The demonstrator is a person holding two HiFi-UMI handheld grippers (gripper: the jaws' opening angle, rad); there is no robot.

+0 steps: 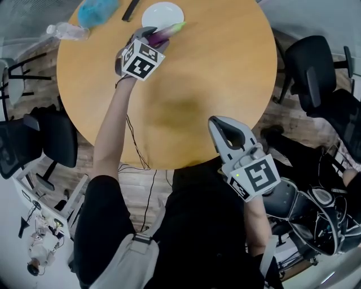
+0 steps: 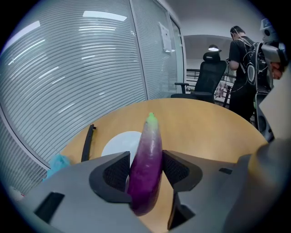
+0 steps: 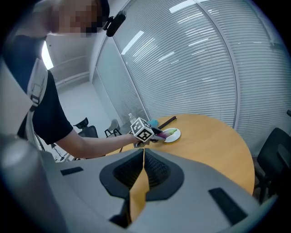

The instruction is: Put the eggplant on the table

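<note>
A purple eggplant point(image 2: 147, 166) with a pale green tip point(image 1: 176, 26) is clamped lengthwise between the jaws of my left gripper point(image 2: 146, 157). In the head view the left gripper point(image 1: 153, 35) hovers at the far side of the round wooden table point(image 1: 214, 73), and the eggplant's tip reaches the near rim of a white plate point(image 1: 163, 12). My right gripper point(image 1: 224, 127) is over the table's near edge, its jaws shut together with nothing in them point(image 3: 143, 153). From the right gripper view the eggplant point(image 3: 162, 134) shows small next to the plate point(image 3: 173, 134).
A black bar point(image 2: 86, 142) and a blue cloth-like thing point(image 1: 97, 10) lie beside the plate, with a plastic bottle point(image 1: 66, 30) at the far left rim. Black office chairs point(image 1: 313, 68) stand around the table. Another person point(image 2: 241, 73) stands in the background.
</note>
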